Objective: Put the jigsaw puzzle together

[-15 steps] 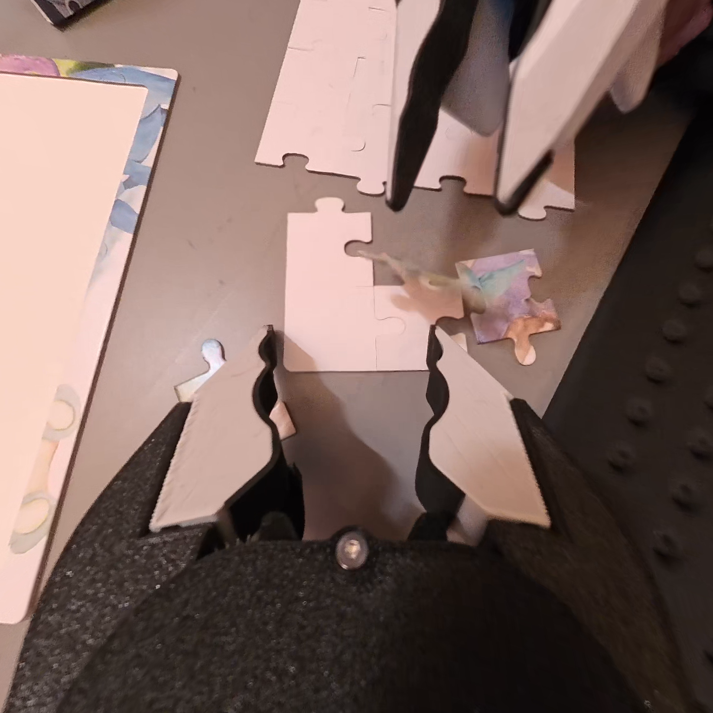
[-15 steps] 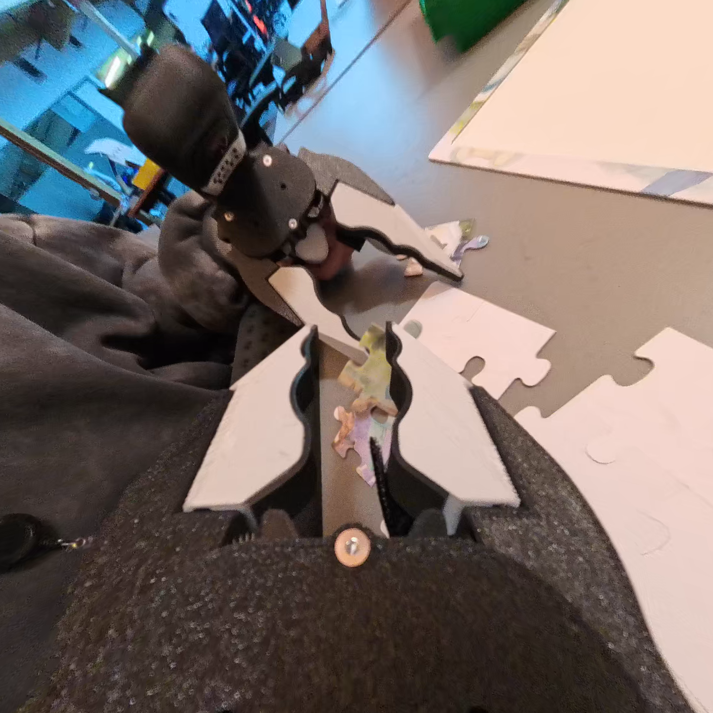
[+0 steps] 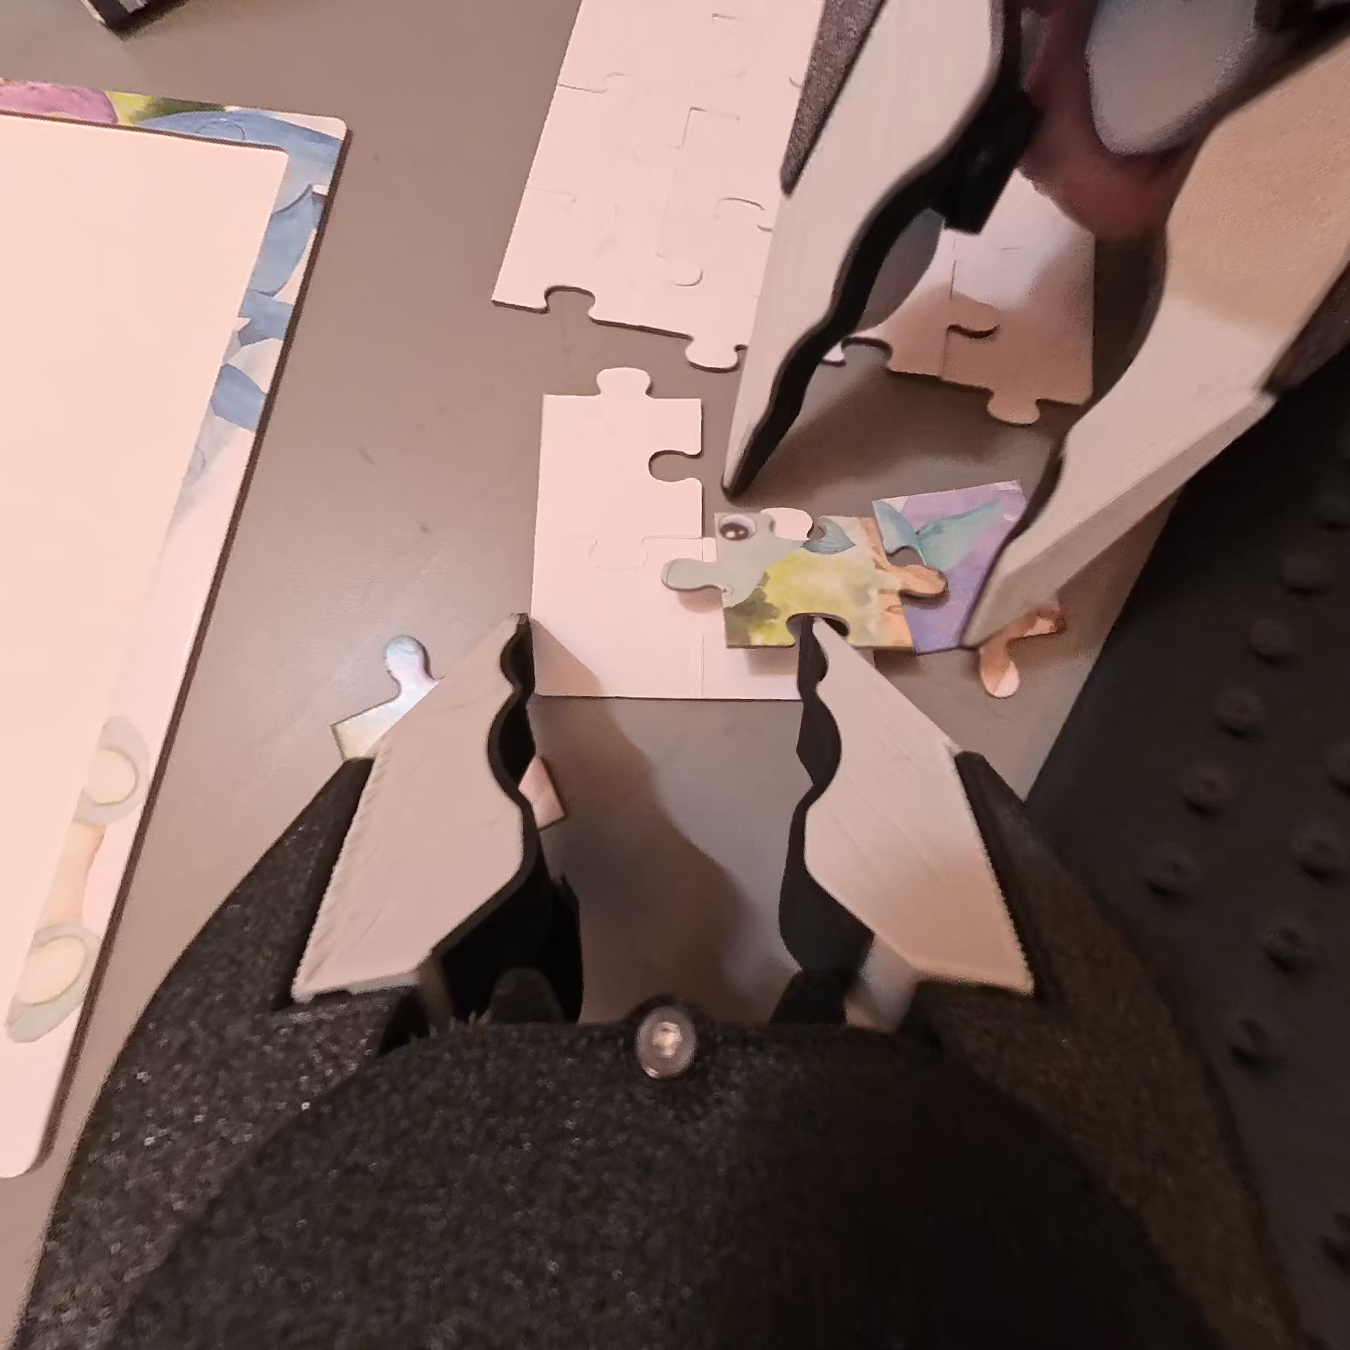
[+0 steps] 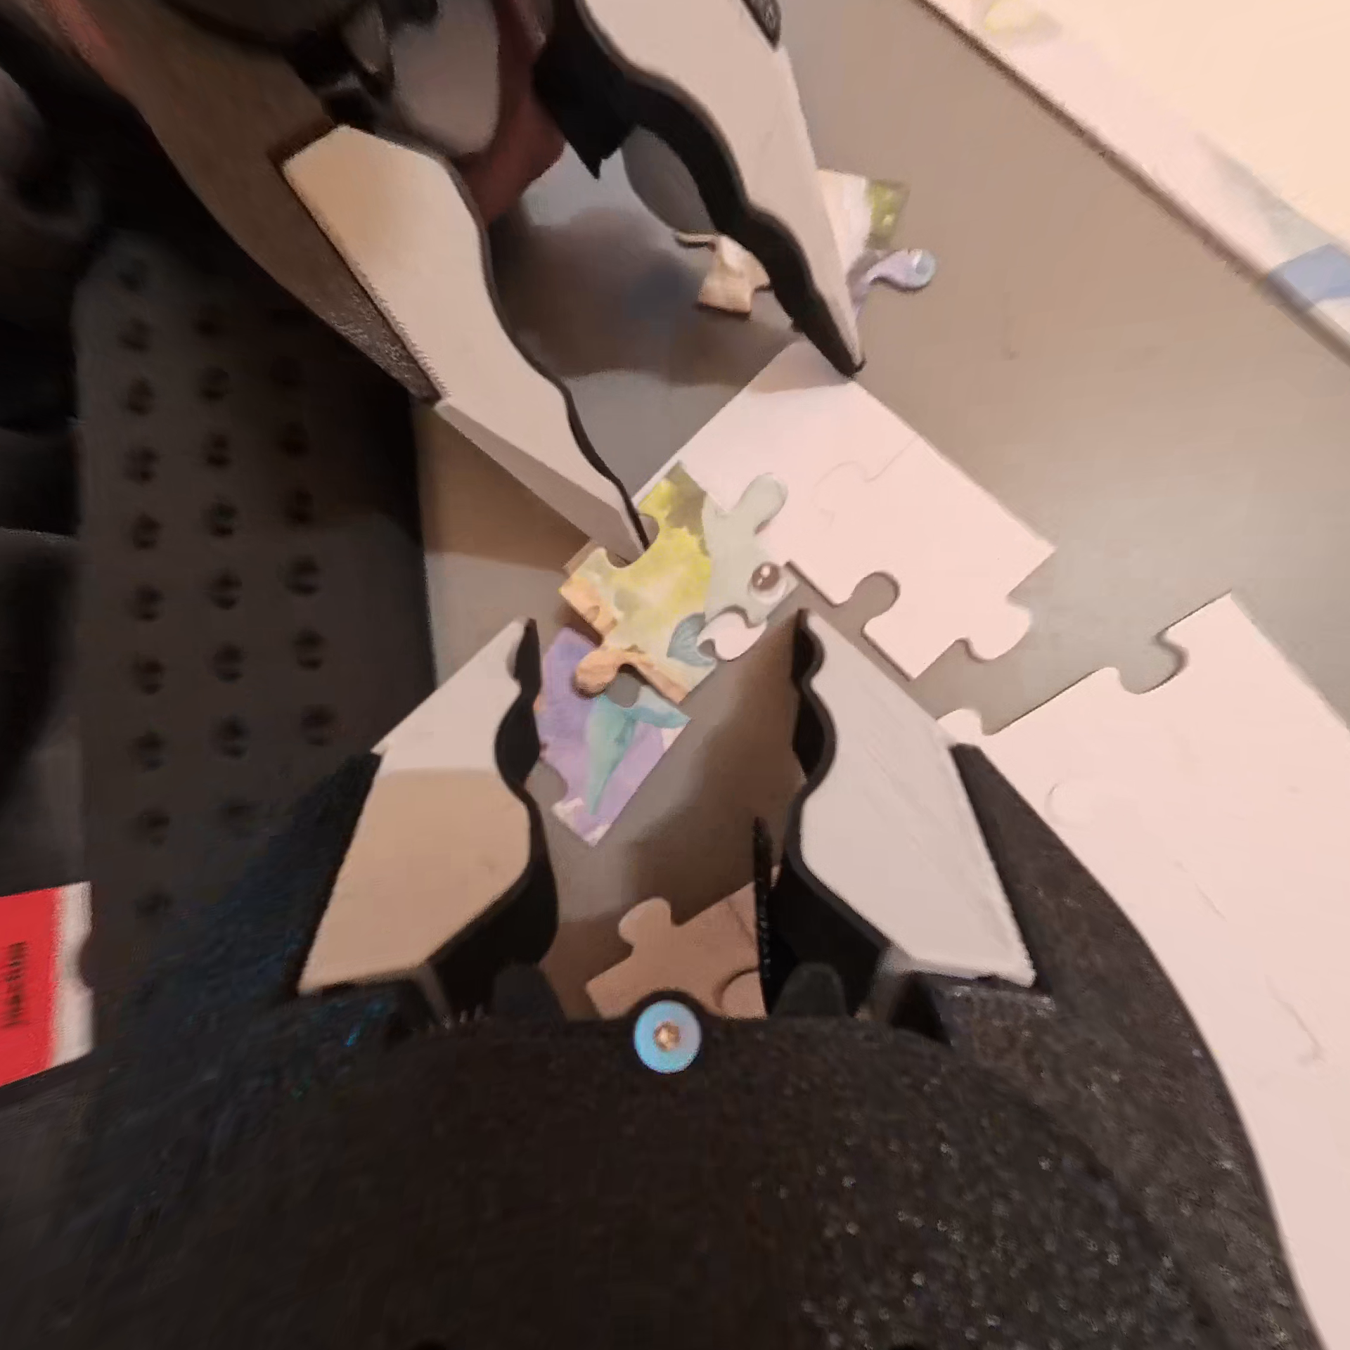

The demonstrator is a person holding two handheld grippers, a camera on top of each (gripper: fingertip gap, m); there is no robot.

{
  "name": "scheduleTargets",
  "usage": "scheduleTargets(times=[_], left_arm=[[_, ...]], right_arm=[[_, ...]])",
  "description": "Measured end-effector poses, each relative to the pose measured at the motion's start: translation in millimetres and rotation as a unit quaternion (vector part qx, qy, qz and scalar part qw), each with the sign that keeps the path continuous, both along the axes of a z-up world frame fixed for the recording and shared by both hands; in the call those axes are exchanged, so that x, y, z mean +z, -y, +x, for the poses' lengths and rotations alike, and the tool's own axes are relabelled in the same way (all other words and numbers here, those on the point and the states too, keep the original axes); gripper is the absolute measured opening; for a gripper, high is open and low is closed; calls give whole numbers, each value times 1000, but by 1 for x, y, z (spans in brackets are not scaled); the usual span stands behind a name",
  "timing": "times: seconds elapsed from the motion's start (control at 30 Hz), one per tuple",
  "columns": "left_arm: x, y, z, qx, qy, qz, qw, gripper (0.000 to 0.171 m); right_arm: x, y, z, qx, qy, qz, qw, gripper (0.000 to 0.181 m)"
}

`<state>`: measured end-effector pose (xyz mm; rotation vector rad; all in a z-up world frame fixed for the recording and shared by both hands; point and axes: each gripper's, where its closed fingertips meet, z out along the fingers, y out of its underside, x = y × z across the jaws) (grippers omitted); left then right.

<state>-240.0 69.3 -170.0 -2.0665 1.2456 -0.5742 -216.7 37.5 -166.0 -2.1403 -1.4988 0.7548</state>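
1. Colourful puzzle pieces (image 3: 818,592), two of them joined picture-side up, lie on the grey surface (image 3: 409,438), overlapping a face-down white piece (image 3: 614,555).
2. Left gripper (image 3: 665,643) is spread wide, empty, just near of them.
3. Right gripper (image 4: 661,635) is likewise agape and empty, straddling the pieces.

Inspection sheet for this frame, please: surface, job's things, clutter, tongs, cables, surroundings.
Surface: grey table, black studded mat alongside.
Job's things: yellow-green piece and purple piece picture-up, overlapping the white two-piece block; large white assembled section; puzzle board.
Clutter: loose piece beside the left tongs.
Tongs: left tongs open, empty; right tongs open over the coloured pieces.
Cables: nothing seen.
Surroundings: red-and-white object.
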Motion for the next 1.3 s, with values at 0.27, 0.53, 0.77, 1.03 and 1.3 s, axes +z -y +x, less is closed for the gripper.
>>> scheduleTargets(times=[0.27,0.53,0.77,1.03,1.3], left_arm=[[2,-1,-5,6,10,-19,1000,66],[-2,8,0,-14,-42,-4,999,89],[-3,10,2,-32,-47,-9,998,89],[2,14,5,-41,-60,36,997,78],[15,10,4,-54,-99,181,977,77]], right_arm=[[-1,-14,10,-32,21,37,999,29],[39,-42,105,-160,-14,66,985,29],[42,-70,250,-320,41,84,943,46],[36,-40,127,-179,-77,-42,980,63],[19,-57,20,-50,-118,-37,991,71]])
